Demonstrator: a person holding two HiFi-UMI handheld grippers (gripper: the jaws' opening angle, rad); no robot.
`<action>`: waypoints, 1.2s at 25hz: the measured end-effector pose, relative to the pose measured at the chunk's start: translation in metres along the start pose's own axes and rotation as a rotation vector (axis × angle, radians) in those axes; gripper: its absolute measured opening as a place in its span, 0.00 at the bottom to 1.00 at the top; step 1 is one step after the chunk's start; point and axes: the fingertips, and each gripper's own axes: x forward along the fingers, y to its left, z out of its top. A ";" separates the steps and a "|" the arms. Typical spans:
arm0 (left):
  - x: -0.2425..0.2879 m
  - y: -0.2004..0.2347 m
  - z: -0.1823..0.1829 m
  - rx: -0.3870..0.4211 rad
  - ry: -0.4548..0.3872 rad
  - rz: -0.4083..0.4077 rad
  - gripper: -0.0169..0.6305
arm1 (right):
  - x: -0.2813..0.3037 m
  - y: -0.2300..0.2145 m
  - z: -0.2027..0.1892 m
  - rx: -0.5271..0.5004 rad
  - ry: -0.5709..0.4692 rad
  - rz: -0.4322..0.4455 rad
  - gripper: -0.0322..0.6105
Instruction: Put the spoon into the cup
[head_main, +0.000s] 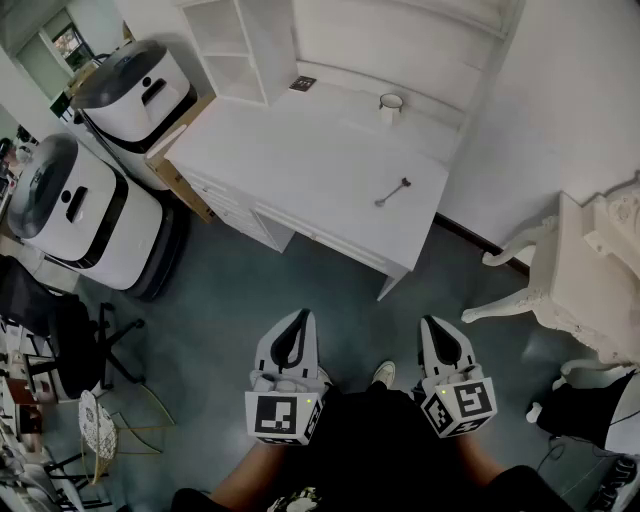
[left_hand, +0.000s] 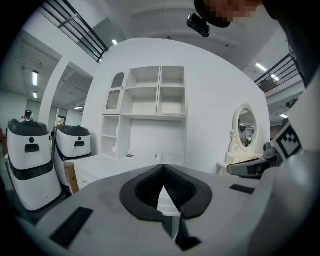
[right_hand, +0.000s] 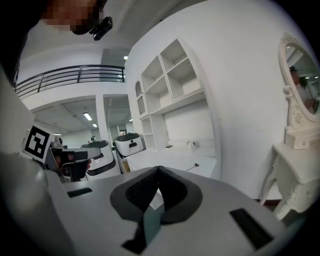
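Approach to the desk, head view. The white desk (head_main: 300, 150) stands ahead of you and well apart from both tools. The spoon (head_main: 392, 192) lies flat on the desk towards its right front edge. The cup (head_main: 391, 103) stands upright farther back by the wall, clear of the spoon.

The step in hand appears to be closing the distance. Walk in squarely before reaching, and spread the jaws of the working tool before they arrive at the desk. Meet the spoon across the middle of its handle (which end carries the bowl is too small to tell), so that it lifts level rather than pivoting.

The left gripper (head_main: 297, 320) hangs low over the dark floor, clenched tip to tip, with nothing between its pads. The right gripper (head_main: 437, 325) is likewise fully closed and empty. Neither touches anything.
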 end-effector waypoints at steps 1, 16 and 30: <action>0.000 -0.001 -0.001 0.000 0.002 0.002 0.04 | 0.001 -0.001 0.000 -0.002 0.001 0.002 0.15; 0.000 -0.009 -0.009 0.009 0.036 0.020 0.04 | 0.002 -0.002 -0.006 -0.005 0.010 0.055 0.15; 0.021 -0.080 -0.041 0.010 0.141 -0.004 0.04 | -0.031 -0.059 -0.028 -0.066 0.064 0.040 0.15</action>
